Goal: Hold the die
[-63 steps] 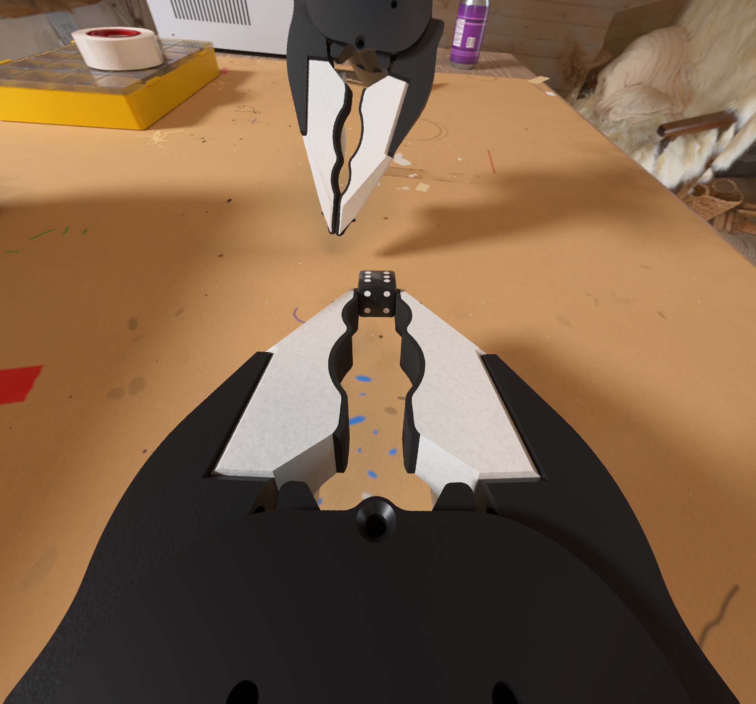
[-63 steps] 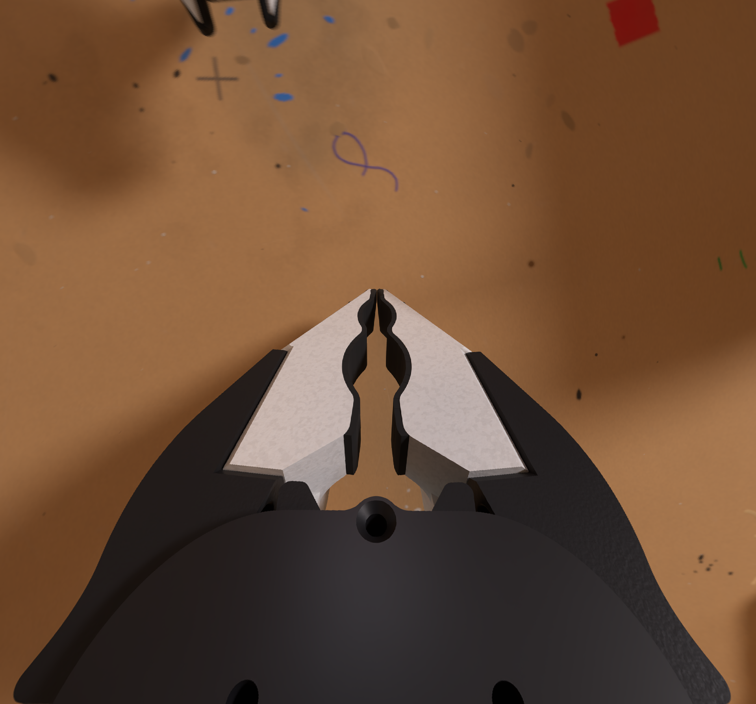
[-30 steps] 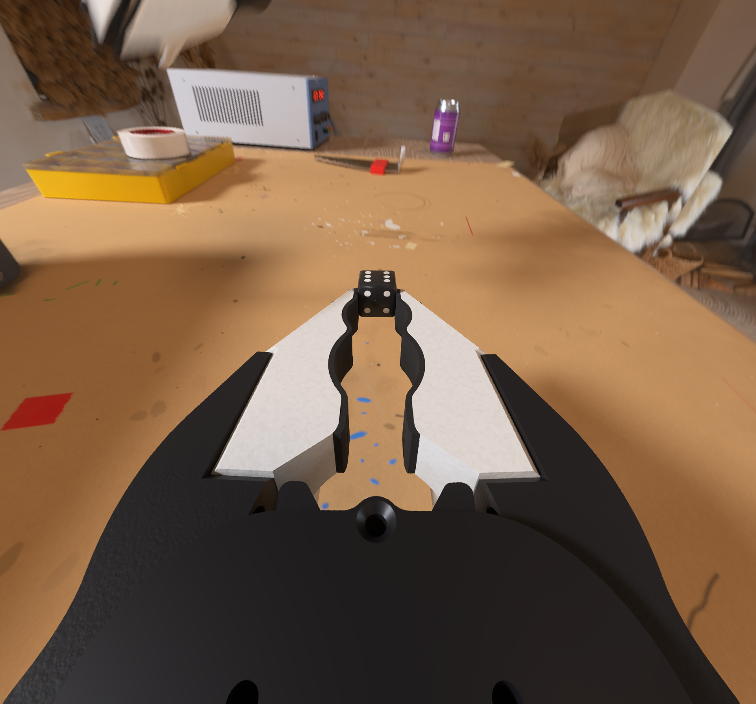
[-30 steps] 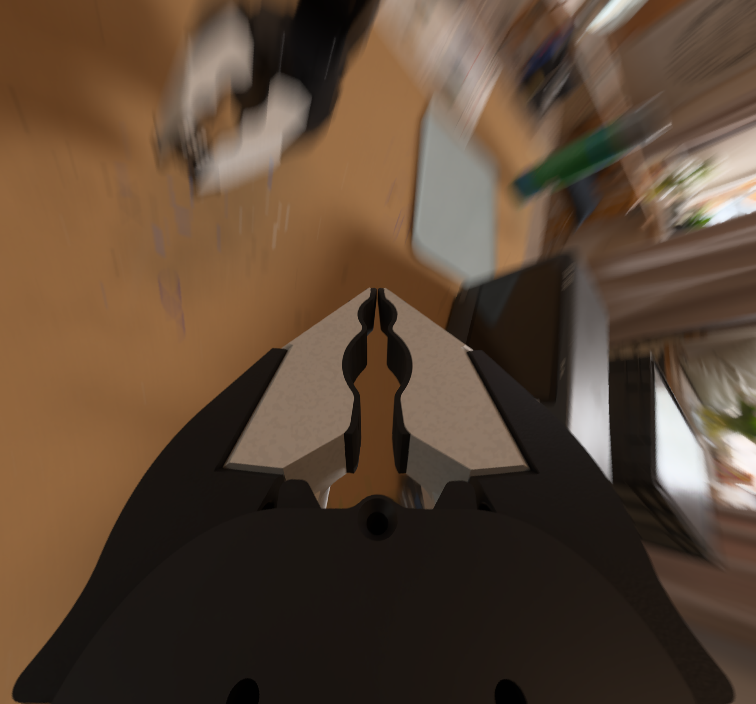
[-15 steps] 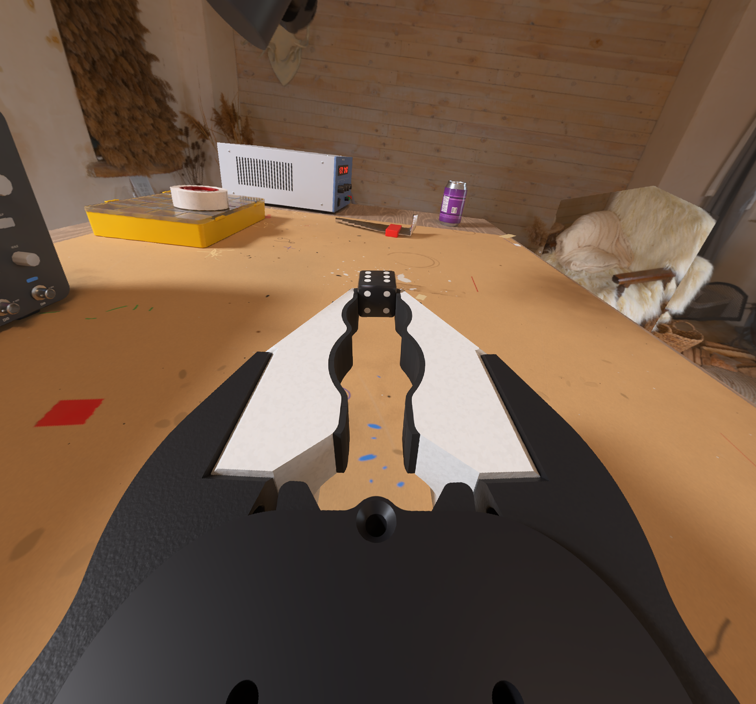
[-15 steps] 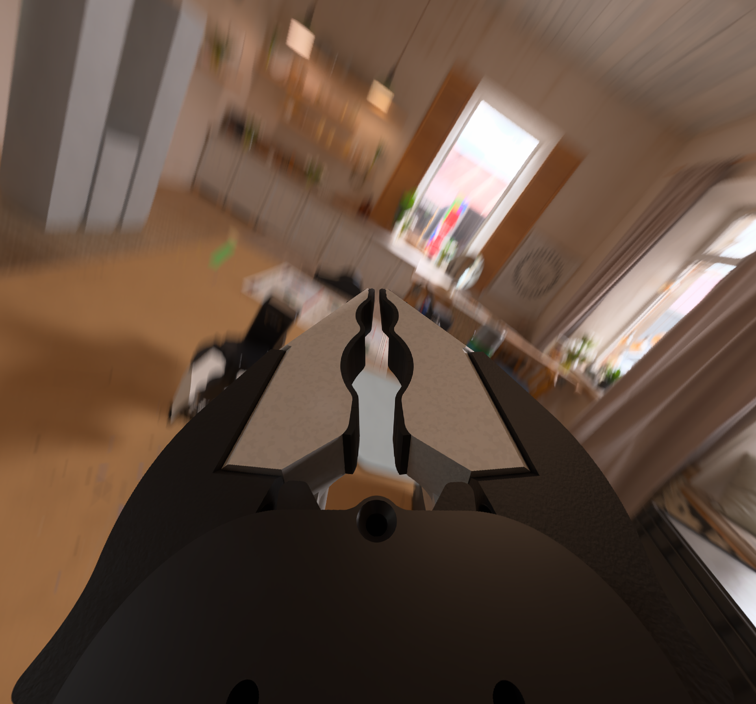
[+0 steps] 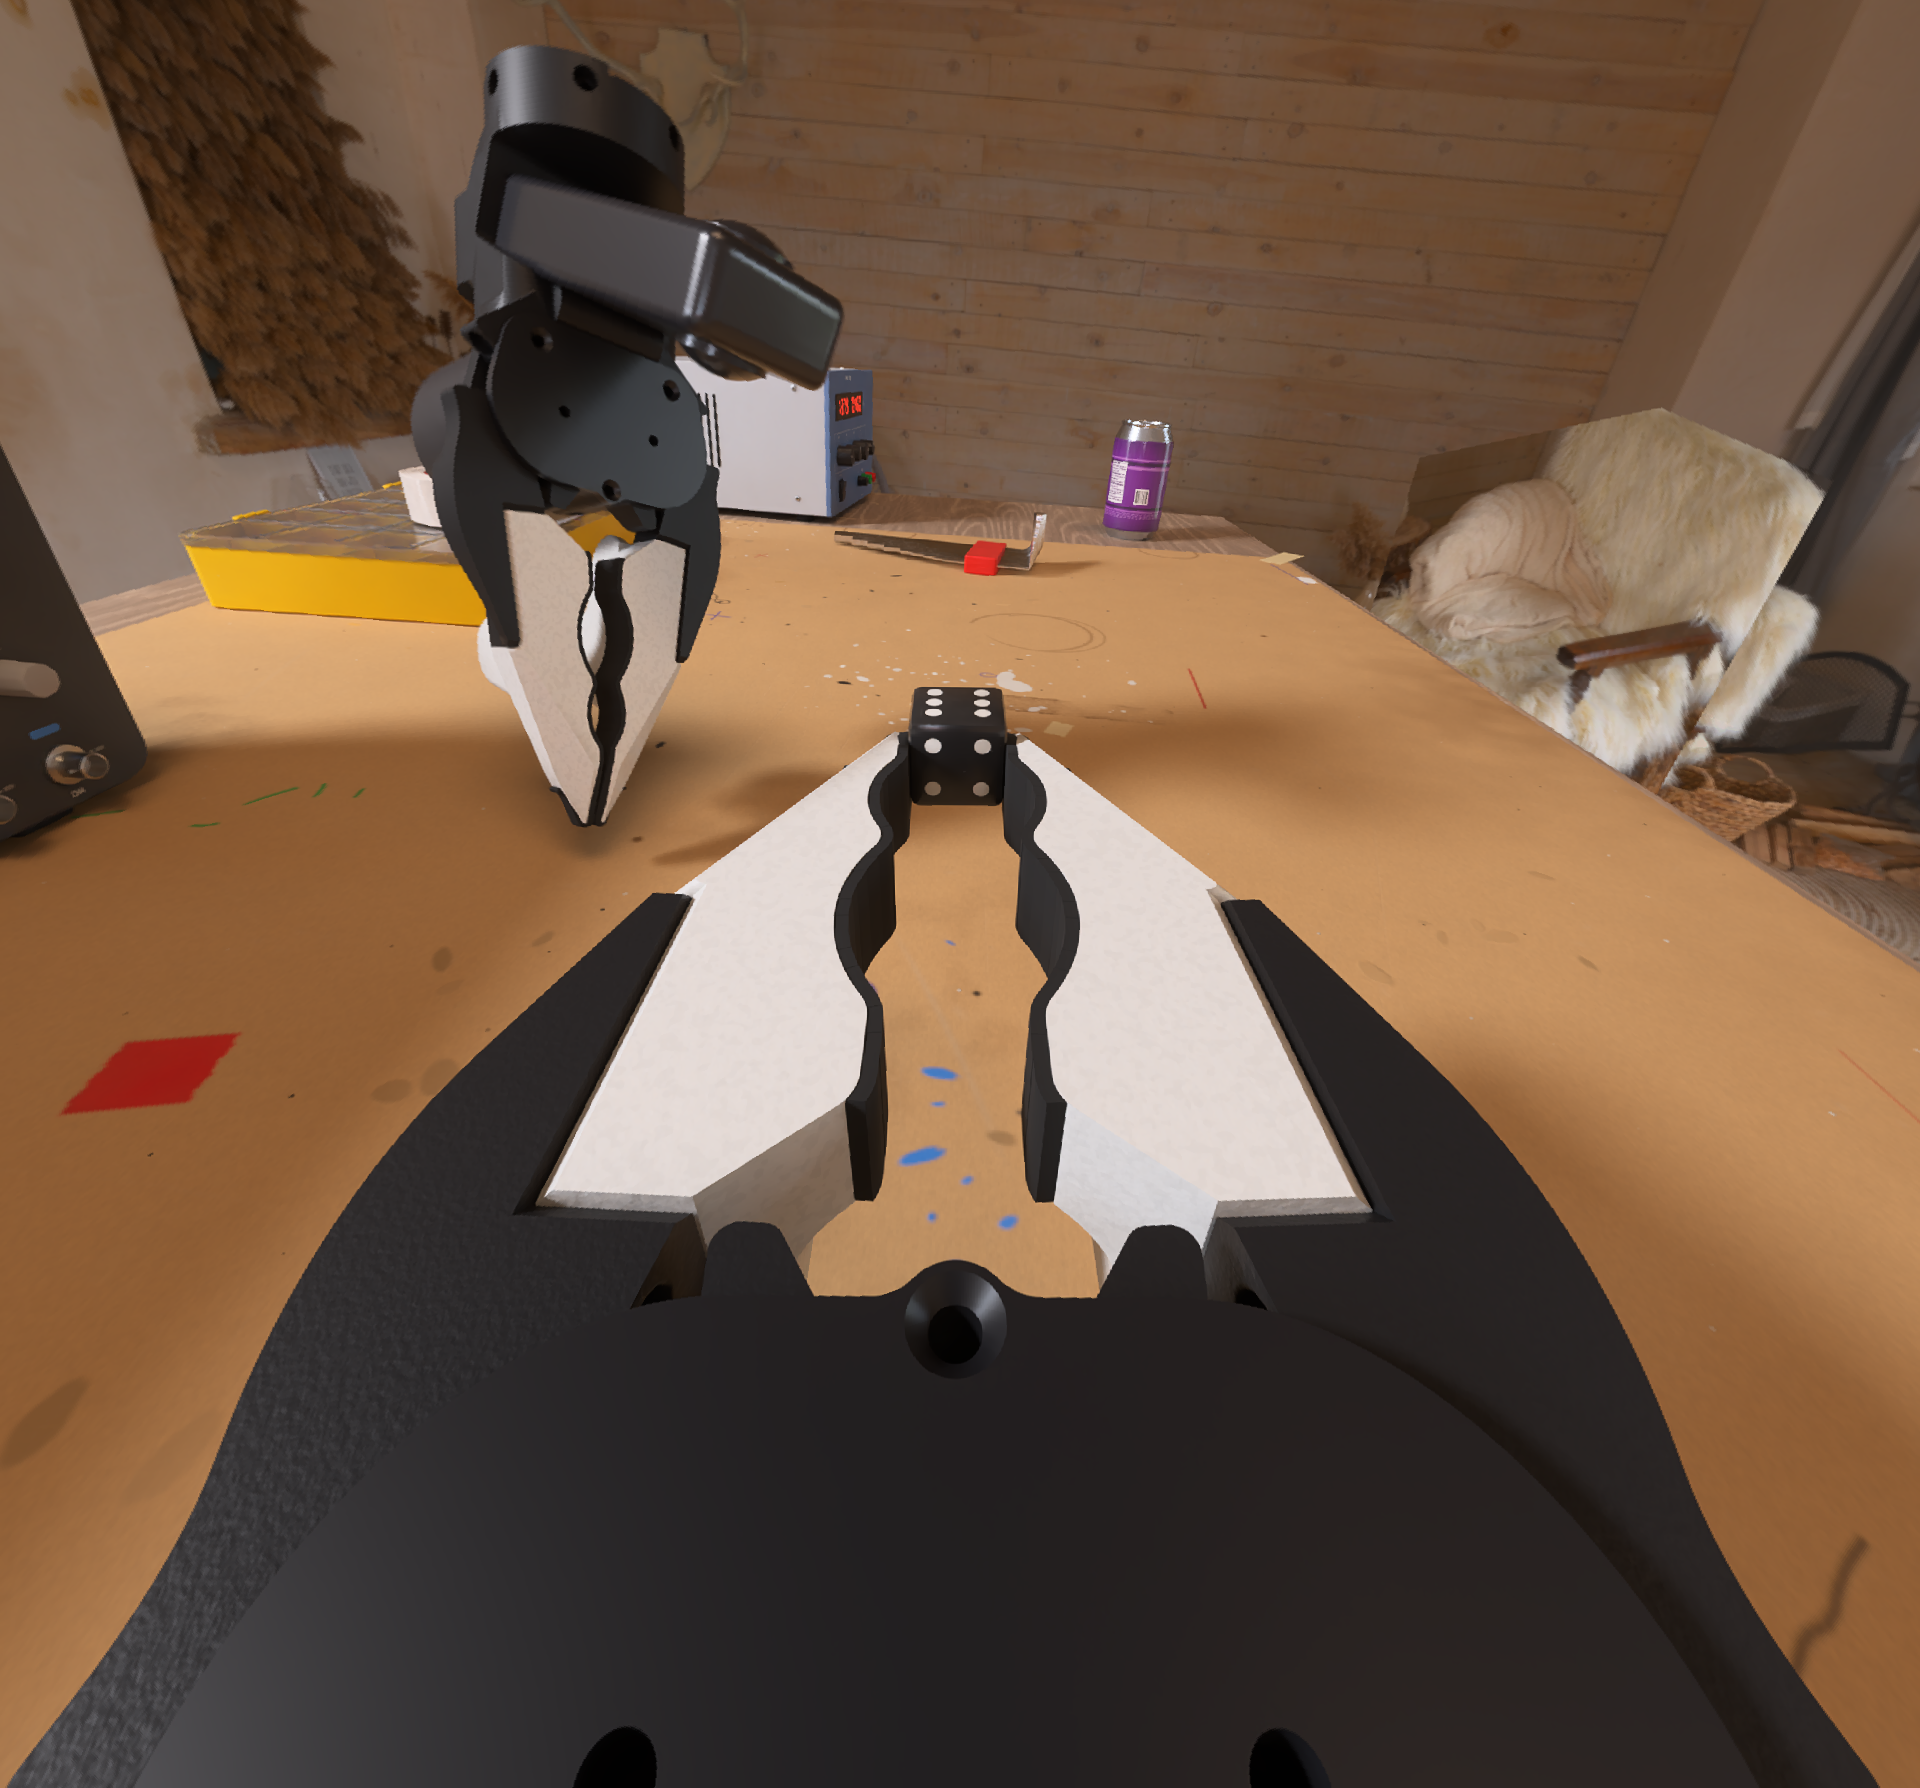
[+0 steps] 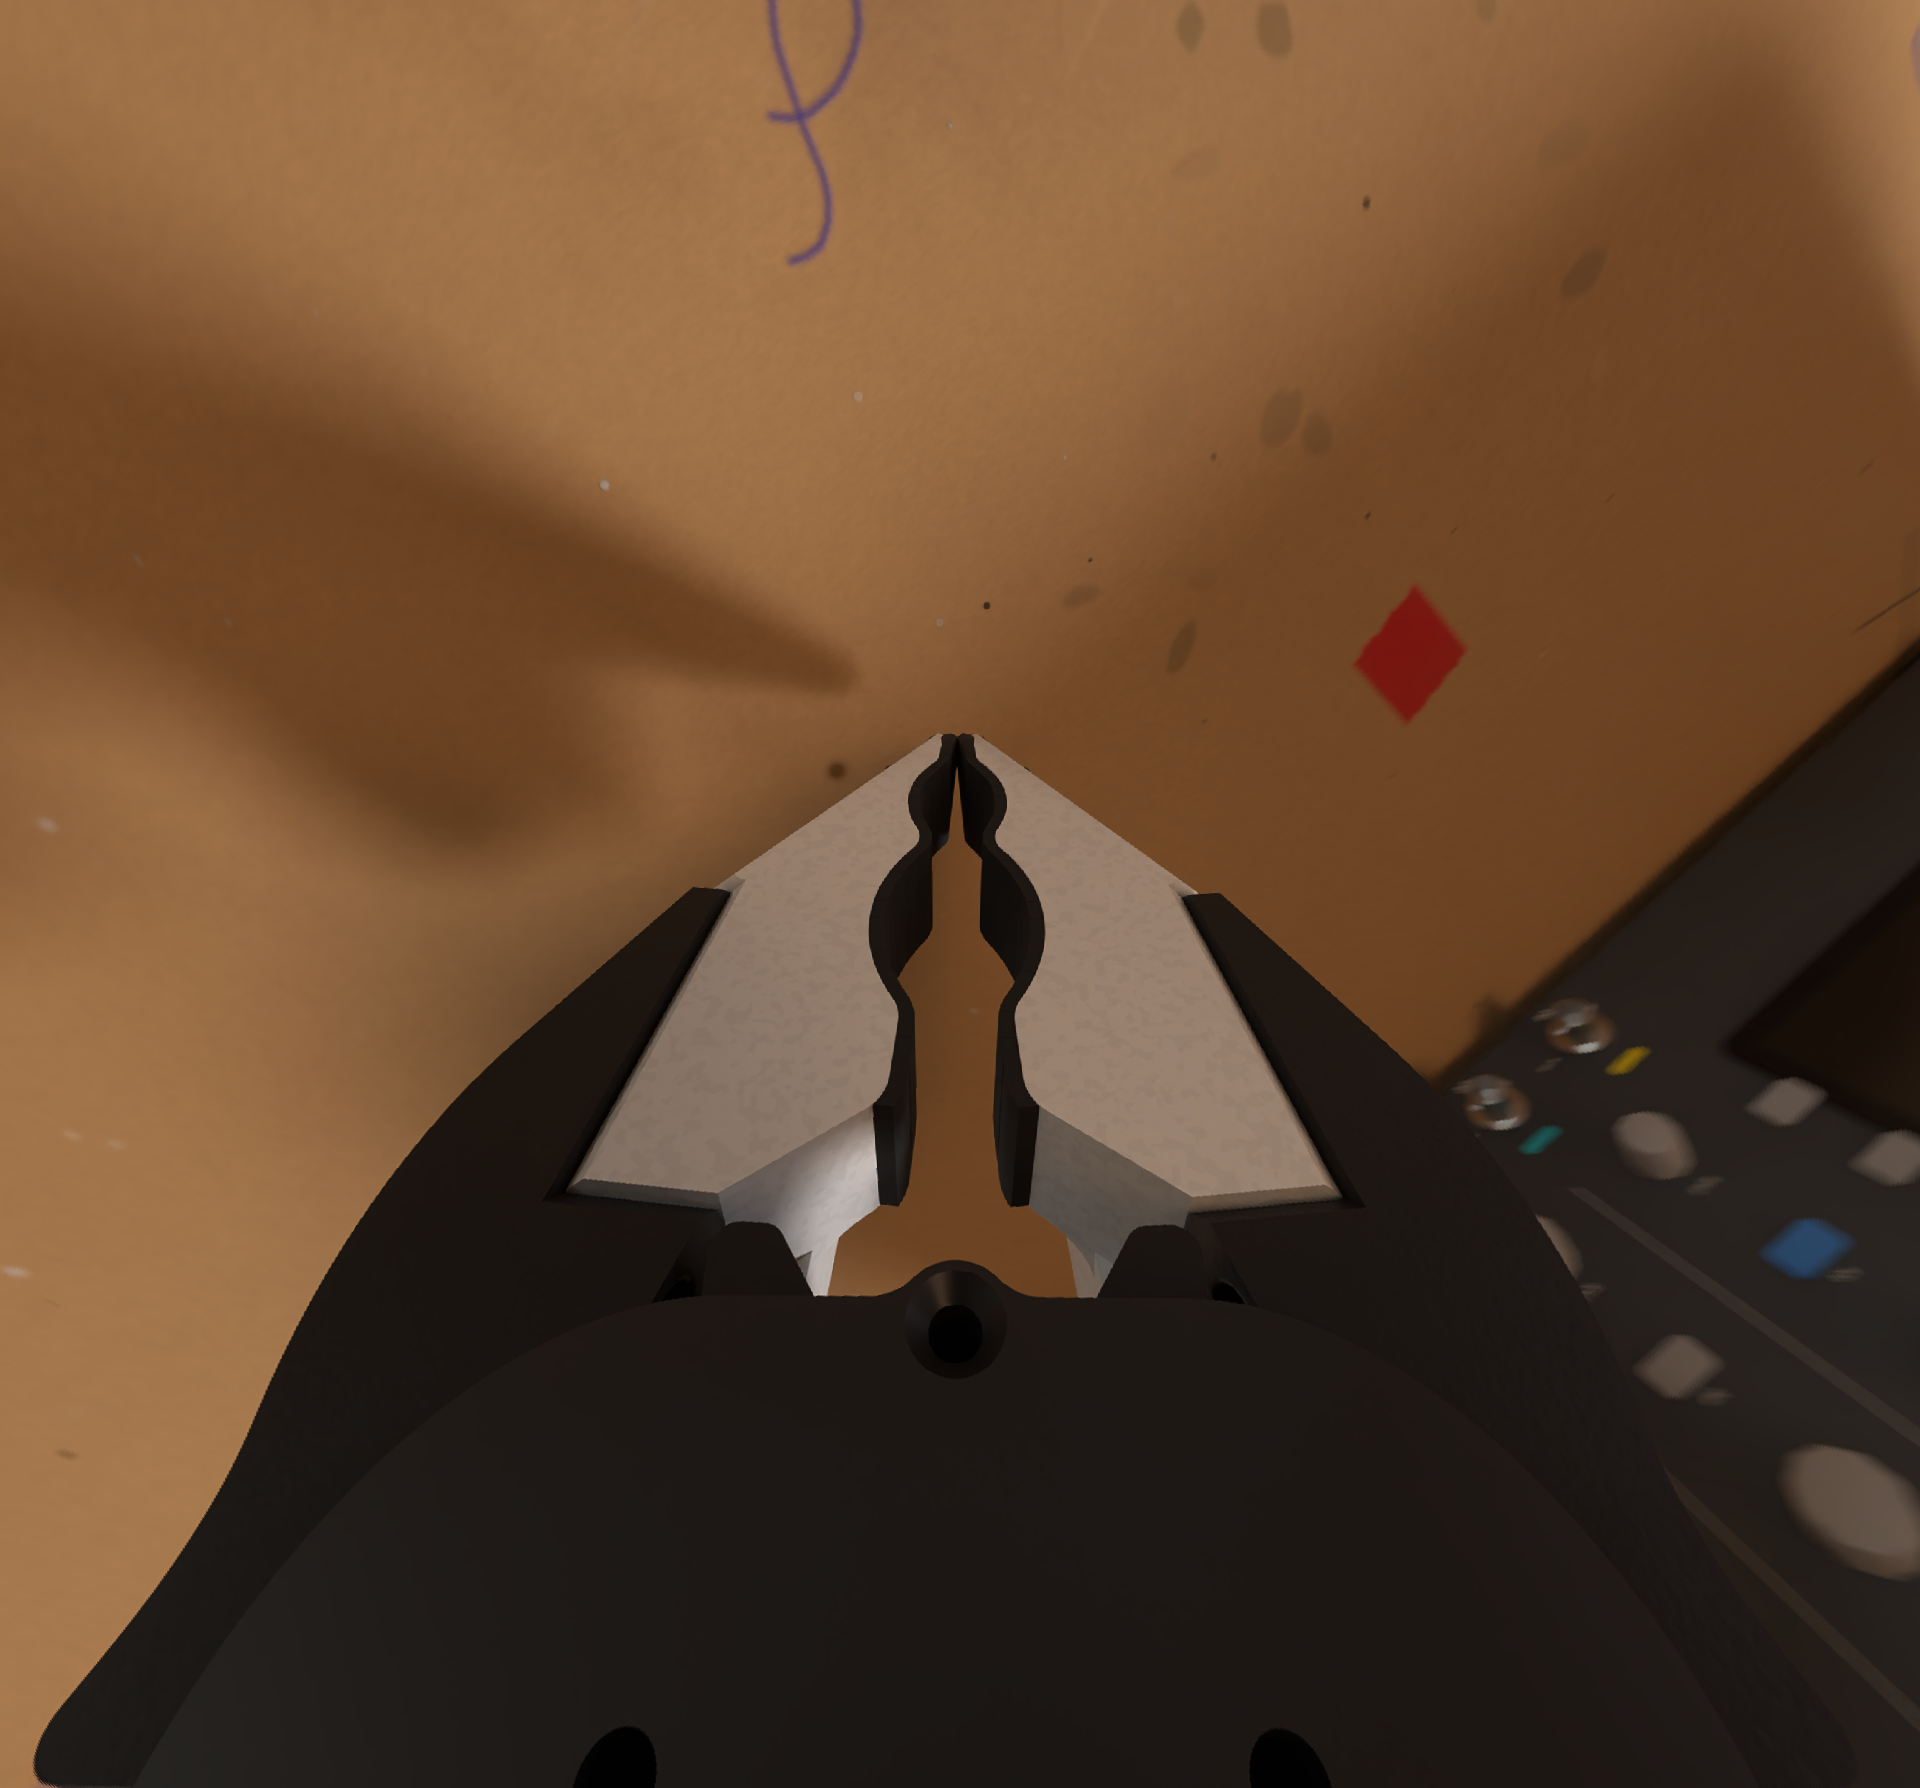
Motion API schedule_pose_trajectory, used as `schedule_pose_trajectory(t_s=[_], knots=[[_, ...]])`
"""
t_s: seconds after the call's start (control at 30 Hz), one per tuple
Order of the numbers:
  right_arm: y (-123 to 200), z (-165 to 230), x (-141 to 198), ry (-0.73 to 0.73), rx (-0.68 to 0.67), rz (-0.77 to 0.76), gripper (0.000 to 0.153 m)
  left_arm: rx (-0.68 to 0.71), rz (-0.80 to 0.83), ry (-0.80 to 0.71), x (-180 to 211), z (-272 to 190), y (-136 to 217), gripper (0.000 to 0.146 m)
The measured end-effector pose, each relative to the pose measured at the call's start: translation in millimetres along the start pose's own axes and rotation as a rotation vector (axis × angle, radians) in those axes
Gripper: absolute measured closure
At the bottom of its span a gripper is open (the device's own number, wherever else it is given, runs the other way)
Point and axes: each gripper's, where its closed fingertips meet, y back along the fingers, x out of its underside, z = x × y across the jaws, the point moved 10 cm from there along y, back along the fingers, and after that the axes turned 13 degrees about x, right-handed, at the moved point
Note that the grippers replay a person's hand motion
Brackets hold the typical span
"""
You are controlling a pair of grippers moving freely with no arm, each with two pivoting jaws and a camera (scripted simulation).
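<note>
A: How many of each thing do you count?

B: Two grippers, one black die (image 7: 956, 746), one purple can (image 7: 1138, 477), one yellow tray (image 7: 322, 562), one white power supply (image 7: 787, 437), one red square mark on the tabletop (image 7: 1351, 907), and one fur-covered armchair (image 7: 1621, 585) off to the side.

A: Where is the die?

B: Pinched between the very tips of the left gripper (image 7: 956, 772), held up off the tabletop. Six white pips show on top, four on the face toward the camera. Both fingertips touch its sides, so that gripper is clamped on it.

A: And the right gripper (image 7: 594, 803)?

B: In the left wrist view it hangs tip-down to the left of the die, well apart from it. Its fingers are pressed together with nothing between them. Its own view confirms that: the right gripper (image 8: 956, 746) tips meet over bare tabletop (image 8: 416, 180).

A: Anything hidden or hard to read?

B: The right gripper's body covers most of the power supply and one end of the yellow tray. A roll of tape (image 7: 419, 496) on the tray peeks out only at one edge. A dark instrument panel (image 8: 1714, 1219) with knobs and buttons is cut off by the frame edge and blurred in the right wrist view. A flat tool with a red piece (image 7: 951, 549) lies near the can; I cannot tell what it is.
</note>
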Motion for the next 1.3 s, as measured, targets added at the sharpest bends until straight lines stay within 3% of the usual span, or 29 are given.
schedule_pose_trajectory(t_s=[0.13, 0.43, 0.6, 0.87, 0.93, 1.03, 1.3], knots=[[-2.6, 5.9, 3.1, -0.138, -0.013, -0.007, 0.153, 0.005, 0.000, 0.009, 1.7, 1.1, -1.9, 0.130], [-1.8, 22.3, -6.2, -0.212, 0.002, 0.032, 0.153, 0.025, -0.003, 0.010, 1.9, -0.4, -4.7, 0.130], [2.1, 30.1, -19.6, -0.321, -0.030, 0.042, 0.153, 0.025, -0.001, 0.010, 1.8, -1.1, -4.4, 0.130], [11.1, 35.7, -13.0, -0.547, -0.034, -0.015, 0.153, 0.023, -0.001, 0.003, 0.7, -2.0, -3.3, 0.130], [10.9, 36.4, -10.8, -0.604, -0.029, -0.061, 0.139, 0.025, -0.001, 0.003, 0.9, -2.1, -3.5, 0.130], [6.1, 36.8, -4.4, -0.606, -0.010, -0.105, 0.132, 0.025, 0.000, 0.003, 1.0, -2.2, -4.0, 0.130], [-7.7, 37.2, 3.5, -0.646, -0.061, -0.185, 0.134, 0.021, 0.005, 0.004, 1.9, -1.2, -5.1, 0.130]])
